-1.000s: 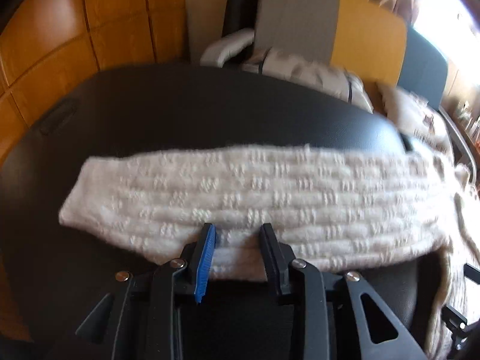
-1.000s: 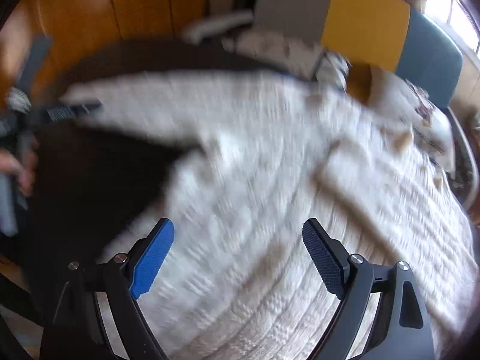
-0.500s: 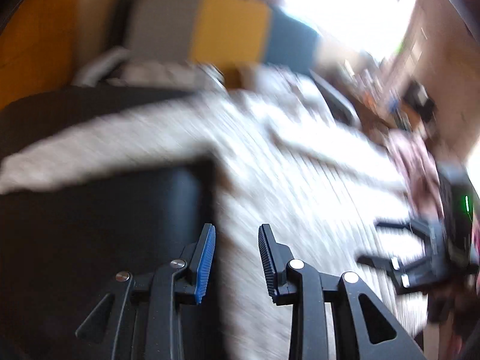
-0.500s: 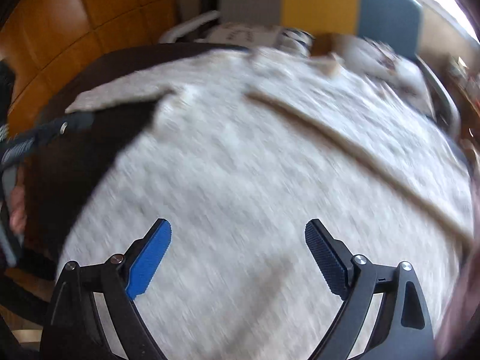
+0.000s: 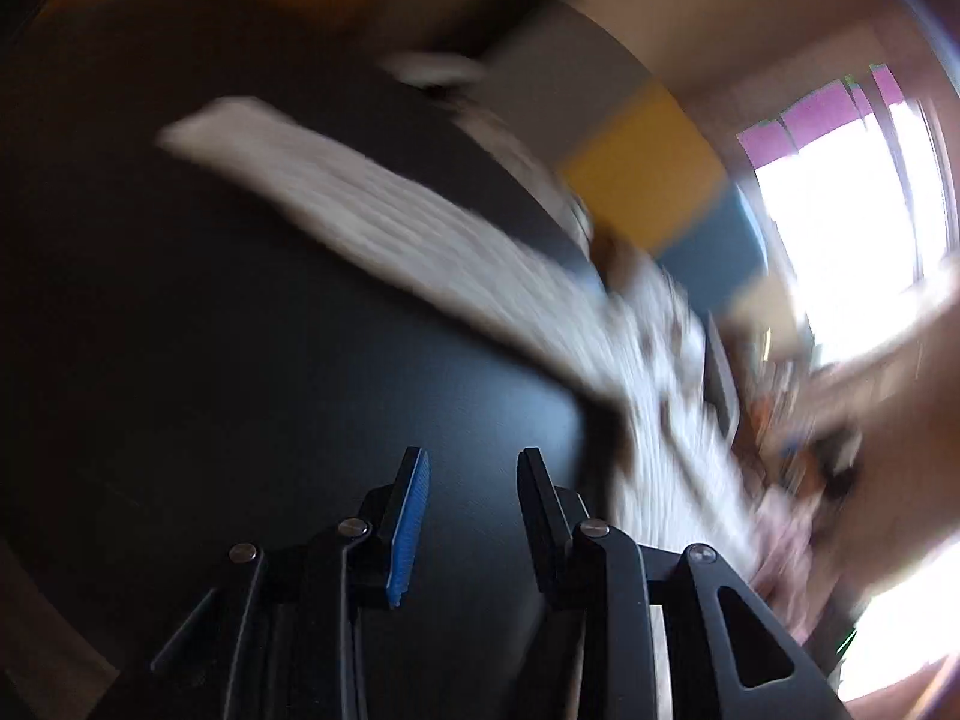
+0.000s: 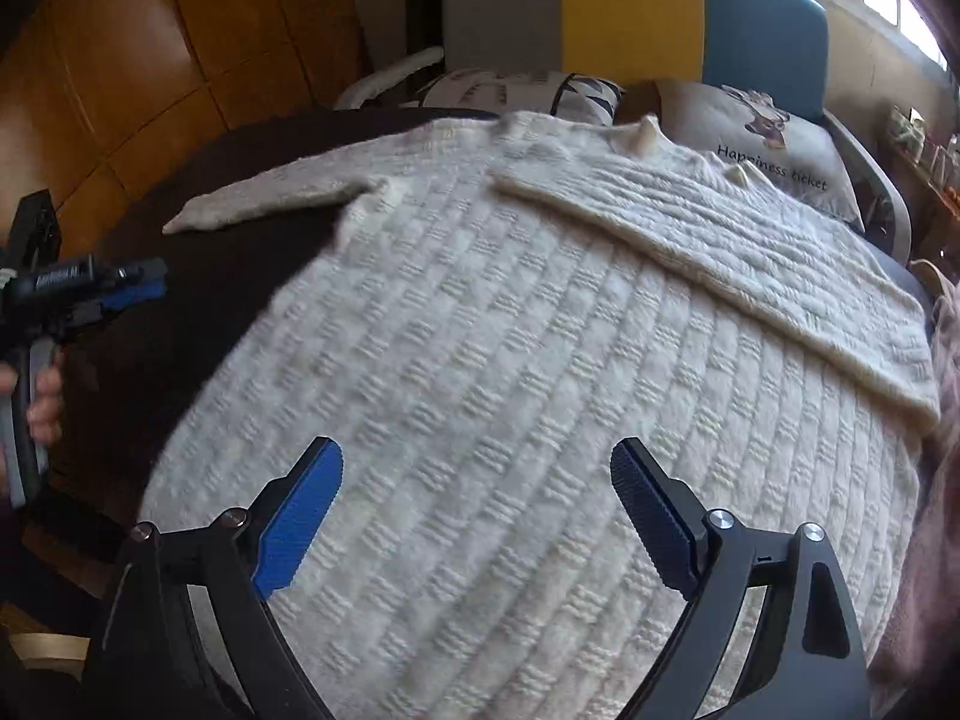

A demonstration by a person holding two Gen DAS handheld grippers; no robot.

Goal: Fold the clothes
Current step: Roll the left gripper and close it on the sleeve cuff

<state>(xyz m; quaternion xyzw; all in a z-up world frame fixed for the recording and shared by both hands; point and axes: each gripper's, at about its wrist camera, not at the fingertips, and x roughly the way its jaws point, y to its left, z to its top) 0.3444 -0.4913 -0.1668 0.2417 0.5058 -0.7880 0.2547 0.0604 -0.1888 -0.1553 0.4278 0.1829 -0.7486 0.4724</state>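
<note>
A cream knitted sweater [image 6: 480,330] lies flat on the black table [image 6: 198,300]. One sleeve [image 6: 720,252] is folded slantwise across its body. The other sleeve [image 6: 270,198] stretches out to the left over the table. My right gripper [image 6: 477,456] hovers wide open over the lower body of the sweater, with nothing in it. In the blurred left wrist view, my left gripper [image 5: 471,474] is over bare table [image 5: 240,360], its jaws a small way apart and holding nothing. The outstretched sleeve [image 5: 390,222] lies well ahead of it. The right wrist view shows the left gripper [image 6: 90,288] held by a hand [image 6: 42,396].
Printed pillows [image 6: 768,144] lie behind the sweater against a grey, yellow and teal seat back [image 6: 630,6]. Wooden panels [image 6: 150,60] rise at the far left. A bright window [image 5: 852,210] is on the right. Pinkish cloth [image 6: 942,480] sits at the right edge.
My left gripper came off the outstretched sleeve's near edge and swung away, now tilted over bare table. The right gripper's view has steadied over the sweater body, still wide open.
</note>
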